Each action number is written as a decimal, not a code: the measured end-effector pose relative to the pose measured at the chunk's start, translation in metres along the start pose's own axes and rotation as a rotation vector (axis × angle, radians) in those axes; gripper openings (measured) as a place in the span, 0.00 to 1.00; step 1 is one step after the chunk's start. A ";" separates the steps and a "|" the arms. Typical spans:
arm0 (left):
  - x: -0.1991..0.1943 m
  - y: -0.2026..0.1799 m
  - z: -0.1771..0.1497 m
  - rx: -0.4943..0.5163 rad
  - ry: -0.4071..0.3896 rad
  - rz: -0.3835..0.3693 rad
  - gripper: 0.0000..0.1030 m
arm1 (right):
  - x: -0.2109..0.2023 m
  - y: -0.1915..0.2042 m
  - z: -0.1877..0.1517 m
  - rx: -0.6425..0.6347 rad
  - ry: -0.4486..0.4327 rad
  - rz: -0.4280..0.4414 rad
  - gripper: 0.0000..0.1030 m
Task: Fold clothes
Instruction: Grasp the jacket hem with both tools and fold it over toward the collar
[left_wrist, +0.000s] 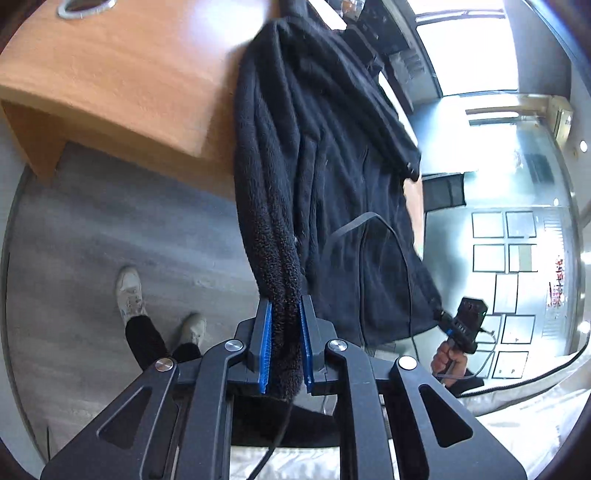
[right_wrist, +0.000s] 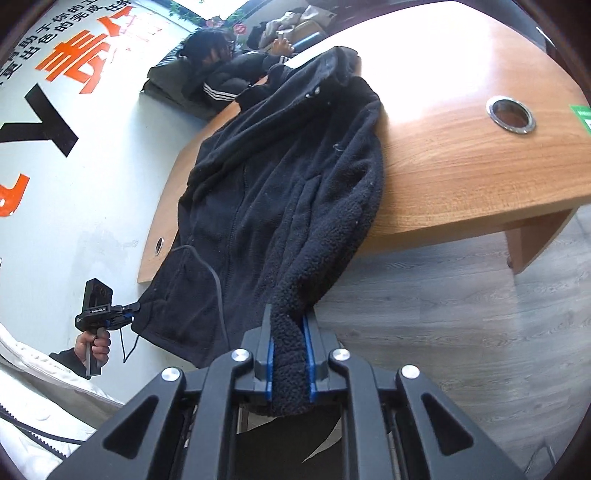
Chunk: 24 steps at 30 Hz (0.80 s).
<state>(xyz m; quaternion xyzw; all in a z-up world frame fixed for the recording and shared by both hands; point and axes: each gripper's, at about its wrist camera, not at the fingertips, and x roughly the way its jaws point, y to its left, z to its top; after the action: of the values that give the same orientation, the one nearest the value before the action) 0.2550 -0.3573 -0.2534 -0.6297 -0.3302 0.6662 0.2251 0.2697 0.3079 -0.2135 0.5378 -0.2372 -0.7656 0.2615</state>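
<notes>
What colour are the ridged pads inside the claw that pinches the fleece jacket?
Bright blue pads, set in black; clearest in the left wrist view.

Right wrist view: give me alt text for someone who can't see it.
The right claw is shut on the hem of a black fleece jacket that drapes off a wooden table. At lower left, the left claw grips the jacket's other corner above grey flooring.
</notes>
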 end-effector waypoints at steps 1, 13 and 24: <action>0.006 0.005 -0.002 -0.004 0.010 0.003 0.12 | 0.003 0.001 0.001 -0.010 0.004 -0.007 0.12; -0.001 0.009 -0.002 0.013 -0.092 -0.137 0.11 | -0.008 0.032 0.000 -0.118 0.006 0.009 0.12; -0.115 -0.079 0.093 0.018 -0.516 -0.408 0.09 | -0.059 0.082 0.121 -0.160 -0.243 0.217 0.12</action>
<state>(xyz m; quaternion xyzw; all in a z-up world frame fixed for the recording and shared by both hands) 0.1665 -0.4000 -0.1177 -0.3589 -0.4896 0.7480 0.2684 0.1837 0.2954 -0.0821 0.3901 -0.2620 -0.8085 0.3541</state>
